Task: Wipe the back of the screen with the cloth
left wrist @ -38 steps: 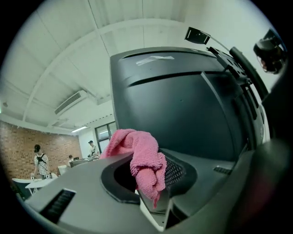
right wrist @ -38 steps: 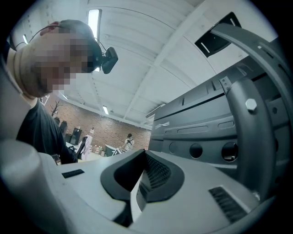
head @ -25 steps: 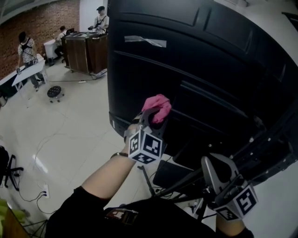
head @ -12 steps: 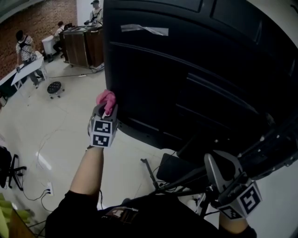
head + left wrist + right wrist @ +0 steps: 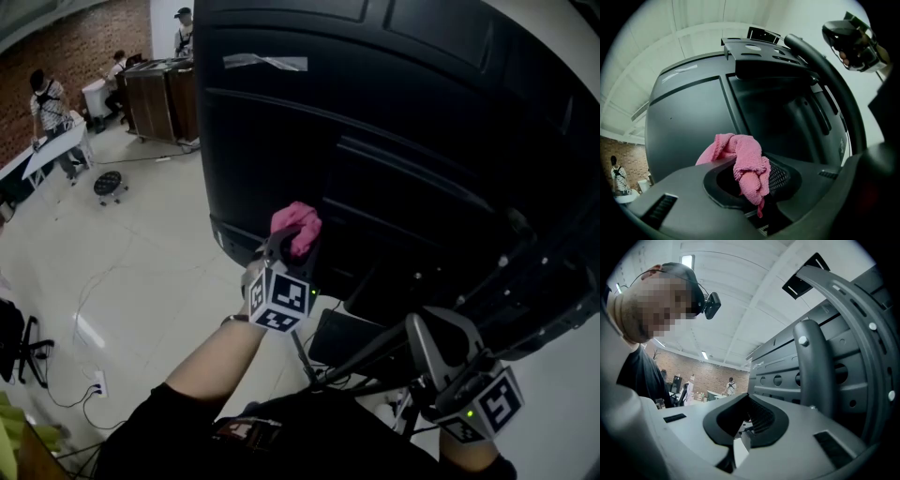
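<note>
The left gripper (image 5: 289, 246) has moved since half a second ago: then it was up at the screen's left edge, now it sits lower and further right, near the bottom edge. The cloth (image 5: 297, 223) has travelled with it and is pressed against the back of the screen (image 5: 394, 141). The right gripper (image 5: 433, 345) has barely shifted, low by the stand (image 5: 525, 281).

In the left gripper view the jaws of the left gripper (image 5: 751, 183) are clamped on the cloth (image 5: 745, 159), a pink, nubbly terry bunched into soft folds. The screen (image 5: 684, 126) is smooth matt dark plastic with raised panels and ridges. A pale strip of tape (image 5: 265, 63) lies on its upper part.

The right gripper (image 5: 745, 427) has its ribbed jaws together on nothing, beside the stand's (image 5: 869, 333) curved, hole-punched metal bracket.
</note>
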A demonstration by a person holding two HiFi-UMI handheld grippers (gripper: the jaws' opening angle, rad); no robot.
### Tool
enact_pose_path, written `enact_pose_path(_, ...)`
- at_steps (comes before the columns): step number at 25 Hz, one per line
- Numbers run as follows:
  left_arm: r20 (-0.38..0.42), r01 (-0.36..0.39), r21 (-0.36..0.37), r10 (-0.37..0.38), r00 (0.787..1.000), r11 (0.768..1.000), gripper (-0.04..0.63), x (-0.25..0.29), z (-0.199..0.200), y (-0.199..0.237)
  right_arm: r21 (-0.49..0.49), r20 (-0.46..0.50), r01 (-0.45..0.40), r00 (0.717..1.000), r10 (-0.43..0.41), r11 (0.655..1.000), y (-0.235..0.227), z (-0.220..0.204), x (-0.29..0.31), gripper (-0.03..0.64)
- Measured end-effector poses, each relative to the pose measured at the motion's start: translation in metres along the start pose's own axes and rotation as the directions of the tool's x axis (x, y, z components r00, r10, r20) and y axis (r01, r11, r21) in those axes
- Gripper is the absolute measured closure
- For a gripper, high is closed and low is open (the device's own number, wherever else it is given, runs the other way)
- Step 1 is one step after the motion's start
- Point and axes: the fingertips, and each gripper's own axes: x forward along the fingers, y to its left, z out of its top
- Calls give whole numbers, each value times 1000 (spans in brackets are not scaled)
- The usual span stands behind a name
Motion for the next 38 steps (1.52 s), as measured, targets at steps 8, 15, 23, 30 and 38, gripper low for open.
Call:
enact_pose_path(8, -14, -41, 61, 42, 999, 997, 503, -4, 6, -6, 18, 19, -1, 1000, 1, 1000, -13, 0, -11, 617)
enact_pose_path(15, 14, 96, 104, -98, 995, 990, 503, 10, 27, -70, 18, 24, 20, 1000, -20, 1000, -16, 0, -19, 617)
enact_pose_path(23, 55, 180, 88, -186, 981, 980, 503, 2, 35, -85, 16, 23, 31, 999, -32, 999, -19, 1, -16, 617)
enact_pose_path(30, -324, -178, 76, 193, 926, 981, 503, -64, -164, 126, 38, -2, -10, 1000, 10, 999, -12, -9, 17, 617)
enact_pose_path(38, -320, 19, 41, -5, 948, 999, 503, -30, -153, 33, 27, -8, 24, 1000, -23, 999, -12, -10, 3, 617)
